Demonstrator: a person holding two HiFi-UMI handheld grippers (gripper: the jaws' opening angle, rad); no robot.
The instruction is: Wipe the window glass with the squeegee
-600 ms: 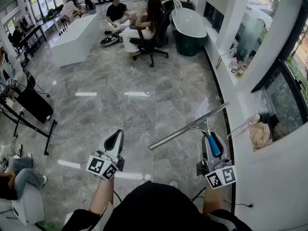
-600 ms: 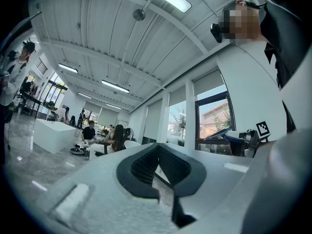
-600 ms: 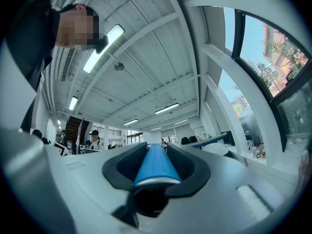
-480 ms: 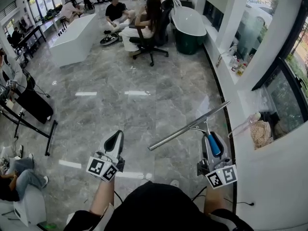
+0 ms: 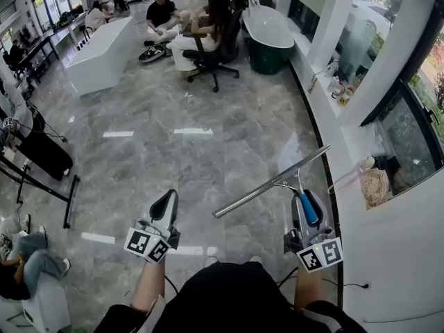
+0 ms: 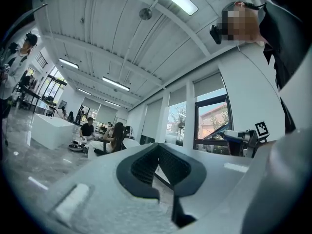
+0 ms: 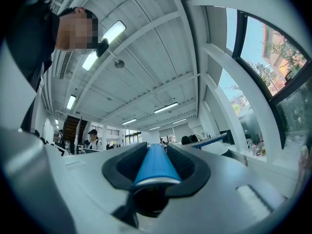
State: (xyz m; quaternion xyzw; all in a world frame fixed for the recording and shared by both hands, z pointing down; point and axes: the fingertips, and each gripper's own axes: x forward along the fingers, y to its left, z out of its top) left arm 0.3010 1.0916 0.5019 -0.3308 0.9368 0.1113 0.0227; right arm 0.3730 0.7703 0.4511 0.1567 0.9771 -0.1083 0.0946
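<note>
Squeegee (image 5: 272,184) sits in your right gripper (image 5: 305,201), whose jaws pinch its blue handle (image 7: 155,165). The long metal blade runs slantwise ahead of the gripper. Its left end is low over the grey marble floor (image 5: 208,137). Its right end is higher, above the dark strip (image 5: 316,127) where the floor meets the window wall.

The blade is apart from the window glass (image 5: 406,141), which stands to your right in a dark frame, beyond a white sill (image 5: 350,144). On the sill, near the glass, lies a woven, bag-like bundle (image 5: 375,187). Farther along the sill stand small bottles (image 5: 341,92).

Your left gripper (image 5: 165,201) hangs over the floor, apart from the blade's left end. Its jaws are pressed together at the tips with nothing between them.

Ahead of both grippers the floor lies open as far as a person on a black office chair (image 5: 208,37). A long white counter (image 5: 104,47) is at the far left. A dark green tub (image 5: 267,37) stands beside the window wall. A black stand (image 5: 41,161) lines the floor's left edge. A seated person's legs (image 5: 28,262) show at the lower left corner.
</note>
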